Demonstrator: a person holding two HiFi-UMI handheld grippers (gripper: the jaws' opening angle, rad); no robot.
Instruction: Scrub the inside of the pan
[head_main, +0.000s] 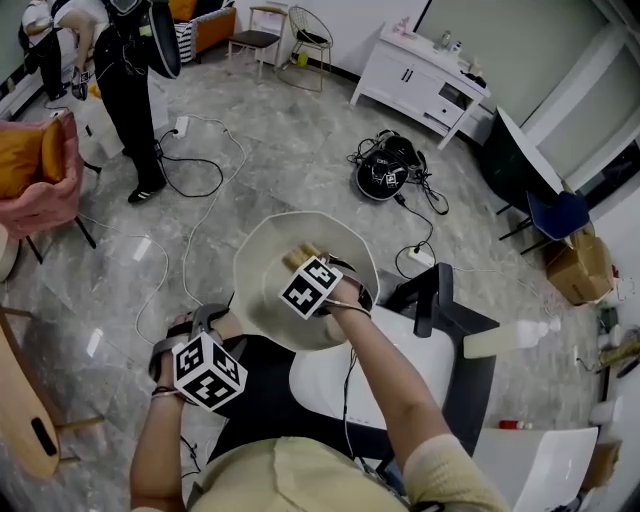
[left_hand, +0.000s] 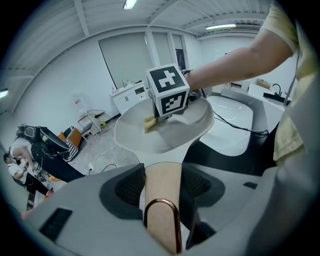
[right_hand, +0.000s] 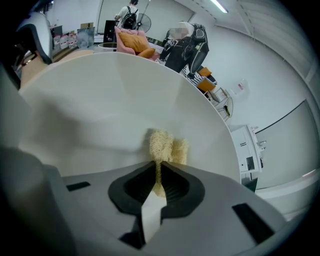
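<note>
A cream pan (head_main: 264, 268) is held in the air, tilted, its inside facing the right gripper. My left gripper (head_main: 206, 326) is shut on the pan's tan handle (left_hand: 162, 199), which ends in a copper loop. My right gripper (head_main: 302, 266) is shut on a yellow fibrous scrubber (right_hand: 166, 147) and presses it against the pan's inner wall (right_hand: 100, 110). In the left gripper view the pan (left_hand: 170, 135) sits ahead with the scrubber (left_hand: 149, 122) under the right gripper's marker cube (left_hand: 168, 92). My left gripper (left_hand: 162, 182) clamps the handle between both pads.
Below the pan is a white sink basin (head_main: 385, 385) set in a dark counter (head_main: 470, 375), with a soap bottle (head_main: 505, 340) beside it. A person (head_main: 130, 80) stands at the far left. Cables lie on the floor, and a pink chair (head_main: 40, 170) and a white cabinet (head_main: 420, 75) stand around.
</note>
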